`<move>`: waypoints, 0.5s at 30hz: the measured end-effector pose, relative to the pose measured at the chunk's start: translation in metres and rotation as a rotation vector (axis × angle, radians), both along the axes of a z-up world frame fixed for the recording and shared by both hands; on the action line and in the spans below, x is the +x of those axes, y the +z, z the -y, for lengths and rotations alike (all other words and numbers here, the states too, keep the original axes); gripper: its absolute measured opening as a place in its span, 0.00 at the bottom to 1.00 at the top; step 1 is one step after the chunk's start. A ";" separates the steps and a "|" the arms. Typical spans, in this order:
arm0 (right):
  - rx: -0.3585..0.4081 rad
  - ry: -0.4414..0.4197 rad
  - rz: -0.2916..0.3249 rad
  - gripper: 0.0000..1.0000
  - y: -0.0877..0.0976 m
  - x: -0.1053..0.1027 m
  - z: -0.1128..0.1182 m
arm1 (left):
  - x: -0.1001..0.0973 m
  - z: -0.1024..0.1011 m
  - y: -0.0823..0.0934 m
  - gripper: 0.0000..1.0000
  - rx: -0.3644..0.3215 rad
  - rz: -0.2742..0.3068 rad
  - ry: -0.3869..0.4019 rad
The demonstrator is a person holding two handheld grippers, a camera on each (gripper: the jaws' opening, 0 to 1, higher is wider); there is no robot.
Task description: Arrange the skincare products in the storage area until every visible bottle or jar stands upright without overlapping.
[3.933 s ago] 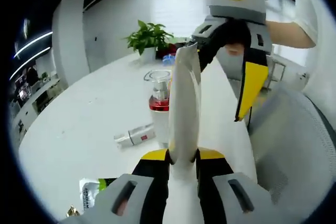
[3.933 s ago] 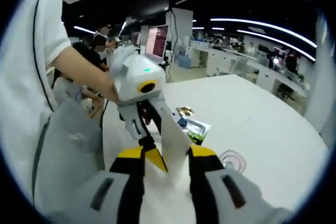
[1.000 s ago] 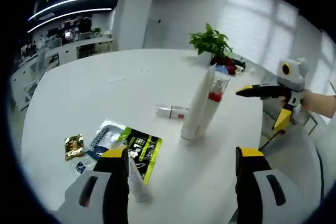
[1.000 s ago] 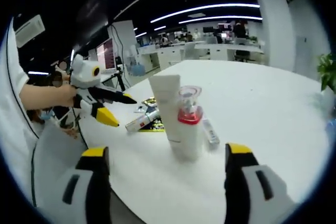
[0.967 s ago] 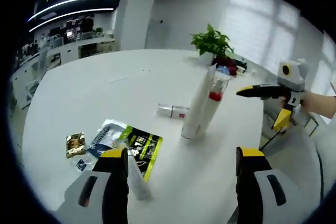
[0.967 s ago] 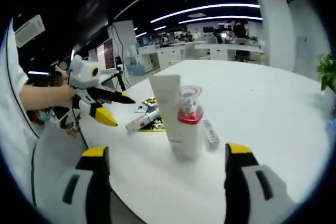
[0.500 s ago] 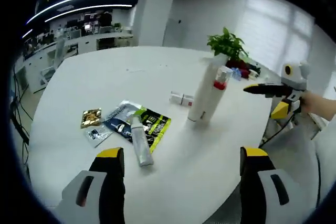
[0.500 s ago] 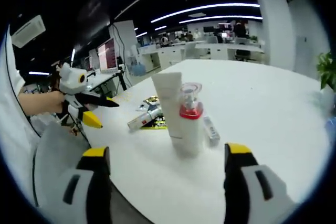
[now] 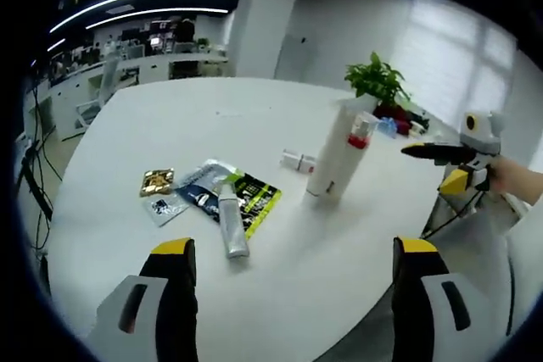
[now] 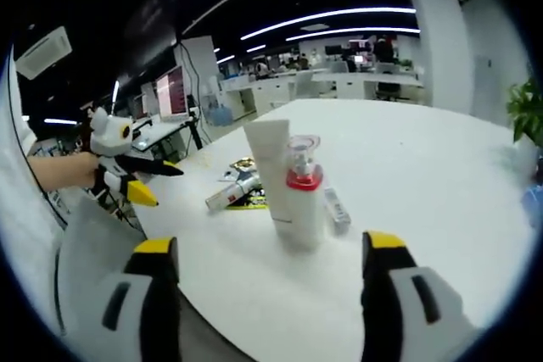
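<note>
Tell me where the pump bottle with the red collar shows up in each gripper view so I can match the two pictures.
Left gripper view: the pump bottle stands right of centre, partly hidden behind the upright white tube.
Right gripper view: the pump bottle stands at centre, in front and to the right of the white tube.
Shared landmark: the silver tube lying on the green and black sachet.
</note>
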State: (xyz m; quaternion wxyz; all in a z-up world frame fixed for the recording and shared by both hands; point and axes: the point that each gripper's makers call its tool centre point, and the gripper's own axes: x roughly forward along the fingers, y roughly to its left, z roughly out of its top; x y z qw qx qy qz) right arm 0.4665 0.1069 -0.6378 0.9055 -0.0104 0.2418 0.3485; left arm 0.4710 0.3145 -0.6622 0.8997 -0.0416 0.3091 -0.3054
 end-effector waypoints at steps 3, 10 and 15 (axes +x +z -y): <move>0.000 -0.007 -0.001 0.89 0.000 -0.002 0.002 | 0.002 0.000 0.000 0.94 0.012 -0.003 -0.001; 0.004 -0.027 -0.001 0.89 -0.001 -0.005 0.007 | 0.008 -0.007 -0.012 0.91 0.083 -0.057 0.021; -0.030 -0.027 0.005 0.89 -0.004 -0.005 0.010 | 0.014 -0.008 -0.017 0.88 0.112 -0.080 0.020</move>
